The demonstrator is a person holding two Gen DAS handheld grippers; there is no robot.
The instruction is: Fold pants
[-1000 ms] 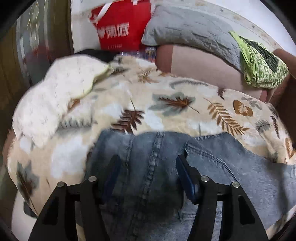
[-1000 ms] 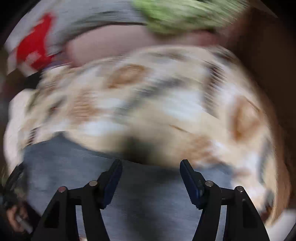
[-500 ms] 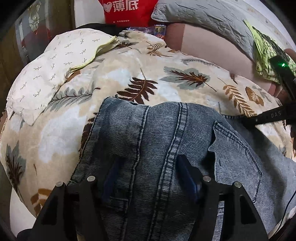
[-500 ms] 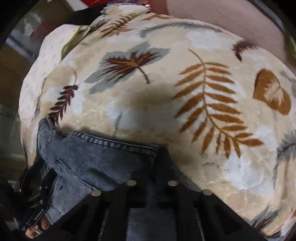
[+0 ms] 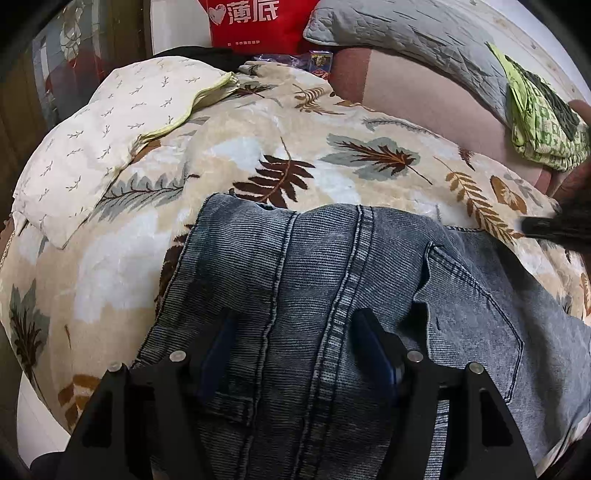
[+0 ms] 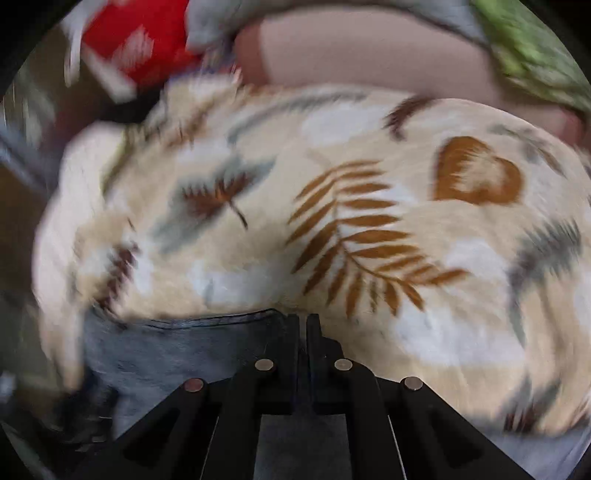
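Blue denim pants (image 5: 332, 266) lie spread on a leaf-print blanket (image 5: 258, 155). My left gripper (image 5: 295, 321) points down onto their upper part. It is open, its blue pads (image 5: 364, 332) either side of the centre seam, with denim bulging between them. In the blurred right wrist view, my right gripper (image 6: 303, 319) is shut on the stitched edge of the pants (image 6: 177, 347), low over the blanket (image 6: 369, 184). That same gripper appears as a dark blur (image 5: 554, 225) at the right edge of the left wrist view.
A white pillow (image 5: 110, 125) lies at the blanket's far left. Behind it stand a red bag (image 5: 255, 22), a grey quilted cushion (image 5: 406, 33) and a green patterned cloth (image 5: 543, 122) on a pink surface (image 5: 424, 96). Blanket stretches right of the pants.
My right gripper went from open to shut on the pants' edge and swept sideways over the blanket. My left gripper sank closer to the denim, then held still.
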